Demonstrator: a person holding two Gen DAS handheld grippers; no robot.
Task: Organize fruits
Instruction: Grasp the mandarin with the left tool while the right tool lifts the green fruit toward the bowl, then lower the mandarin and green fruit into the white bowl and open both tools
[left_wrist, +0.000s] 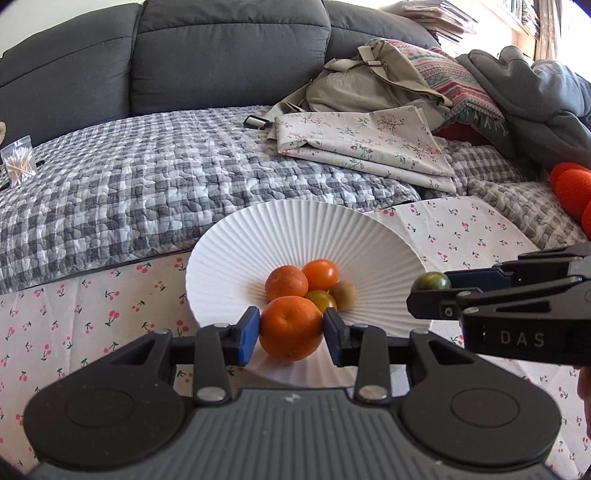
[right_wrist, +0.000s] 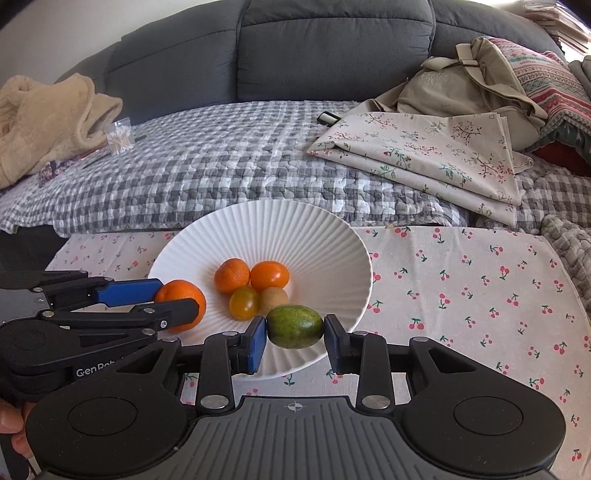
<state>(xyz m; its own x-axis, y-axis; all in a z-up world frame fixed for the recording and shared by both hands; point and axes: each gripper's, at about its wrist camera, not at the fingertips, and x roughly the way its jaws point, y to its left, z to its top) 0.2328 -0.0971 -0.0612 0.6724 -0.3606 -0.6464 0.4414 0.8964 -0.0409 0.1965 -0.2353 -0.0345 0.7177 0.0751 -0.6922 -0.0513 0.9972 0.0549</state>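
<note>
A white ribbed bowl (left_wrist: 229, 266) (right_wrist: 325, 236) stands on a cherry-print cloth and holds several small fruits: an orange mandarin (left_wrist: 286, 283) (right_wrist: 232, 275), an orange tomato (left_wrist: 320, 274) (right_wrist: 269, 275), a yellow-green tomato (left_wrist: 321, 300) (right_wrist: 243, 303) and a kiwi (left_wrist: 343, 294) (right_wrist: 274, 298). My left gripper (left_wrist: 291, 334) (right_wrist: 177, 301) is shut on a large mandarin (left_wrist: 291, 328) (right_wrist: 183, 295) over the bowl's near edge. My right gripper (right_wrist: 295, 338) (left_wrist: 430, 291) is shut on a green oval fruit (right_wrist: 294, 326) (left_wrist: 432, 282) over the bowl's near right rim.
The cherry-print cloth (right_wrist: 461, 288) covers the low table in front of a grey sofa with a checked quilt (left_wrist: 147, 184). Folded floral fabric (right_wrist: 424, 158), a beige bag (left_wrist: 369, 81), a cotton-swab packet (left_wrist: 16, 162) and a cream towel (right_wrist: 40, 118) lie on the sofa. Red cushions (left_wrist: 570, 188) sit at the right.
</note>
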